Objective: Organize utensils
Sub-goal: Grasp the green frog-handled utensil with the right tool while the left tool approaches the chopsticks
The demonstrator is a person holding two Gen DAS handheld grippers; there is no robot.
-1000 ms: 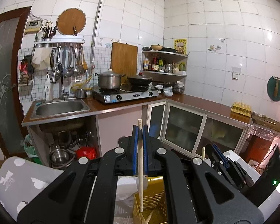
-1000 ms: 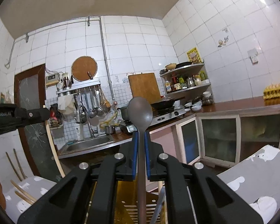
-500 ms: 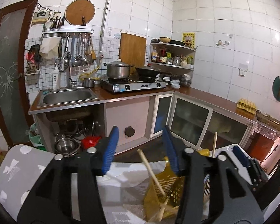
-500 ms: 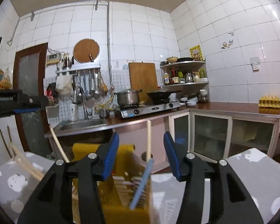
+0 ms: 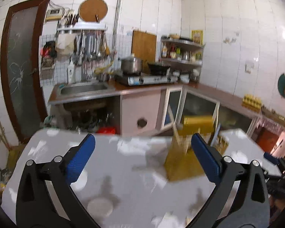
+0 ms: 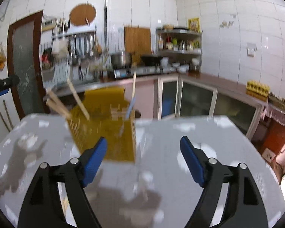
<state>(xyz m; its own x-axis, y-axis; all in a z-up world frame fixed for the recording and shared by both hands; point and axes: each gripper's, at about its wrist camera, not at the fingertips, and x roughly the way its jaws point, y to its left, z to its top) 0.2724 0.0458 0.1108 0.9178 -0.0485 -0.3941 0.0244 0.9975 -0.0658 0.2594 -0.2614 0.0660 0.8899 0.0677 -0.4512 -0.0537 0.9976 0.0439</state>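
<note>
A yellow slotted utensil holder [image 6: 104, 125] stands on the grey patterned table [image 6: 190, 144], with wooden utensils [image 6: 77, 98] and a blue-handled one [image 6: 130, 106] sticking out of it. In the left wrist view the same holder [image 5: 188, 148] is at the right, beyond the right fingertip. My left gripper [image 5: 142, 161] is back from it over the table, its jaws opening wide with nothing between them. My right gripper [image 6: 143, 159] hangs just in front of the holder, its jaws opening too, nothing between them. Both views are motion-blurred.
Behind the table runs a kitchen counter with a sink [image 5: 83, 89], a gas stove with a pot [image 5: 132, 66] and a wok, and a corner shelf [image 6: 178, 43]. Ladles hang on a wall rack [image 5: 89, 45]. A door [image 5: 19, 72] is at the left.
Both grippers let go of their utensils, which now stand in the yellow holder, opened wide and pulled back from it over the table.
</note>
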